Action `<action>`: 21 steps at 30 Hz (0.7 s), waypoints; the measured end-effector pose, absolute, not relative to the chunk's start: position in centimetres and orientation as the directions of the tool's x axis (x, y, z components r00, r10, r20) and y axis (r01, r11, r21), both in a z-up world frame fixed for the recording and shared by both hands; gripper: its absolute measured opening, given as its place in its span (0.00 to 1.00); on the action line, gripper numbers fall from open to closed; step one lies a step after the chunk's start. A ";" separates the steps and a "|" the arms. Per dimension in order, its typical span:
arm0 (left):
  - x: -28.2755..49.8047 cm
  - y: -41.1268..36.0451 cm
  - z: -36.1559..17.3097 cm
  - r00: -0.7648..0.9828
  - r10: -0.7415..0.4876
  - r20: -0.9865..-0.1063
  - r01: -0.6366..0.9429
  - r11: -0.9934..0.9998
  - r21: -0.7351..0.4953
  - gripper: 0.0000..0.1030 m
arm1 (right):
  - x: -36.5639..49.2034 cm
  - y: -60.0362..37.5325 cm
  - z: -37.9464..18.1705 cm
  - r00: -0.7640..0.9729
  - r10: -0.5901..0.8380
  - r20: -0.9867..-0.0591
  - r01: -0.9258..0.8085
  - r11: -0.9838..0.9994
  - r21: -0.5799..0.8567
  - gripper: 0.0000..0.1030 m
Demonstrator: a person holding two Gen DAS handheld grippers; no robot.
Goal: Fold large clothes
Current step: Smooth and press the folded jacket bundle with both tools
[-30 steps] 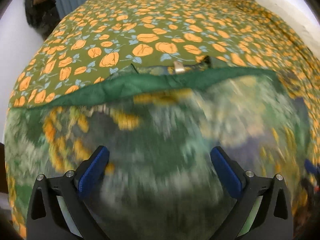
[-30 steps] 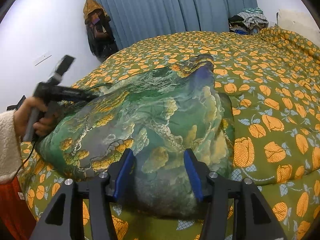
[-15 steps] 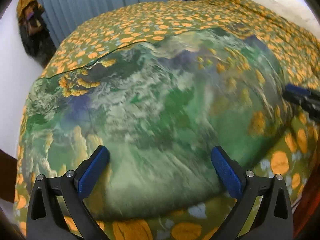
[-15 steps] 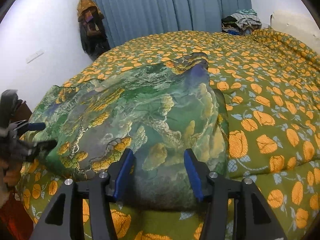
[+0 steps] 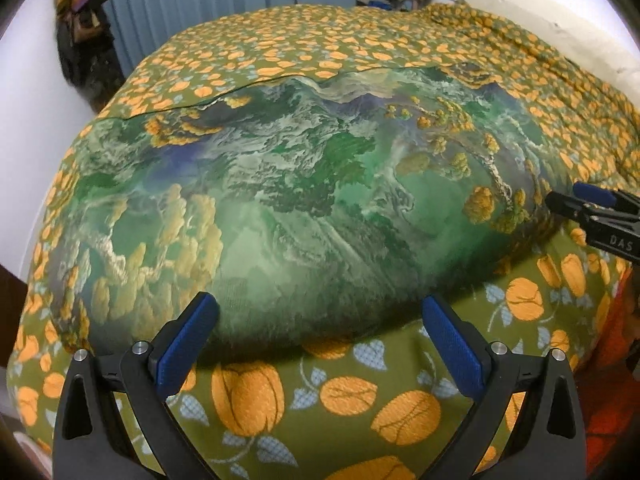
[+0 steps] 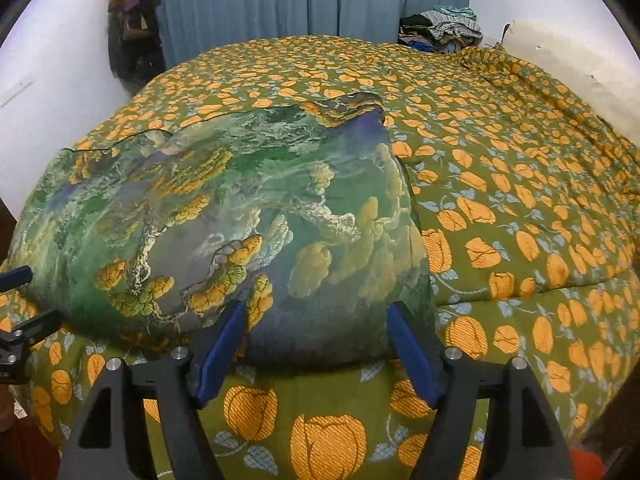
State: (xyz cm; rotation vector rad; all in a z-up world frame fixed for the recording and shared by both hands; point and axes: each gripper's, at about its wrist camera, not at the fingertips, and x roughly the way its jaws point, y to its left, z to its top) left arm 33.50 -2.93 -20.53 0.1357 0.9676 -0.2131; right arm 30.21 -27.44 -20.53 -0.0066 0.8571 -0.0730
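A large green garment with a printed landscape of mountains and yellow trees [image 5: 304, 208] lies folded flat on the bed; it also shows in the right wrist view [image 6: 224, 224]. My left gripper [image 5: 316, 340] is open and empty, just short of the garment's near edge. My right gripper [image 6: 316, 350] is open and empty at the near edge of the garment's right end. The right gripper also shows at the right side of the left wrist view [image 5: 592, 212]. The left gripper shows at the left edge of the right wrist view [image 6: 16, 320].
The bed carries an olive quilt with orange flowers [image 6: 500, 200]. A blue curtain [image 6: 304, 4], a hanging coat and bag [image 6: 132, 28] and a pile of clothes [image 6: 444, 28] stand behind it. A white wall [image 5: 560, 28] runs along the far right.
The left gripper has pulled back toward the near edge after laying the garment's flap down flat. The right gripper has backed off a little; both stay open.
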 end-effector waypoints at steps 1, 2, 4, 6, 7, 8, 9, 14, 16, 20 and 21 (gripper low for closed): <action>33.4 -2.9 -20.5 0.549 -0.120 -0.827 0.237 0.971 0.017 0.99 | 30.1 -27.4 -20.4 0.653 -0.077 -0.754 0.066 0.997 -0.045 0.72; 33.3 -2.9 -20.5 0.551 -0.120 -0.826 0.237 0.971 0.017 0.99 | 30.2 -27.3 -20.4 0.653 -0.087 -0.753 0.071 0.996 -0.054 0.72; 33.1 -2.9 -20.4 0.555 -0.116 -0.824 0.237 0.971 0.022 0.99 | 30.0 -27.2 -20.3 0.653 -0.098 -0.751 0.075 0.995 -0.064 0.72; 33.1 -2.9 -20.4 0.557 -0.111 -0.823 0.232 0.972 0.025 0.99 | 30.1 -27.1 -20.3 0.652 -0.105 -0.751 0.079 0.994 -0.071 0.72; 33.0 -2.8 -20.4 0.556 -0.109 -0.824 0.226 0.974 0.024 0.99 | 30.0 -27.1 -20.4 0.652 -0.108 -0.751 0.080 0.994 -0.074 0.72; 32.9 -2.7 -20.5 0.557 -0.106 -0.824 0.218 0.976 0.022 0.99 | 29.9 -27.1 -20.4 0.651 -0.109 -0.751 0.081 0.994 -0.075 0.72; 32.8 -2.4 -20.6 0.558 -0.104 -0.823 0.210 0.978 0.019 0.99 | 29.9 -27.1 -20.4 0.650 -0.111 -0.752 0.081 0.994 -0.077 0.72; 32.4 -1.7 -22.5 0.558 -0.036 -0.829 0.136 0.990 0.048 0.99 | 29.4 -27.9 -20.6 0.656 -0.110 -0.747 0.090 0.994 -0.067 0.72; 31.9 -1.6 -23.6 0.551 -0.023 -0.834 0.125 0.991 0.056 0.99 | 29.1 -28.9 -20.6 0.648 -0.097 -0.755 0.104 0.994 -0.039 0.72; 31.3 -1.4 -26.4 0.499 -0.035 -0.866 0.129 0.991 0.034 0.99 | 28.6 -31.2 -20.8 0.635 -0.103 -0.766 0.160 0.987 0.000 0.72; 31.2 -1.3 -26.5 0.508 -0.040 -0.861 0.127 0.992 0.029 1.00 | 28.5 -31.9 -21.0 0.632 -0.107 -0.768 0.177 0.984 0.009 0.72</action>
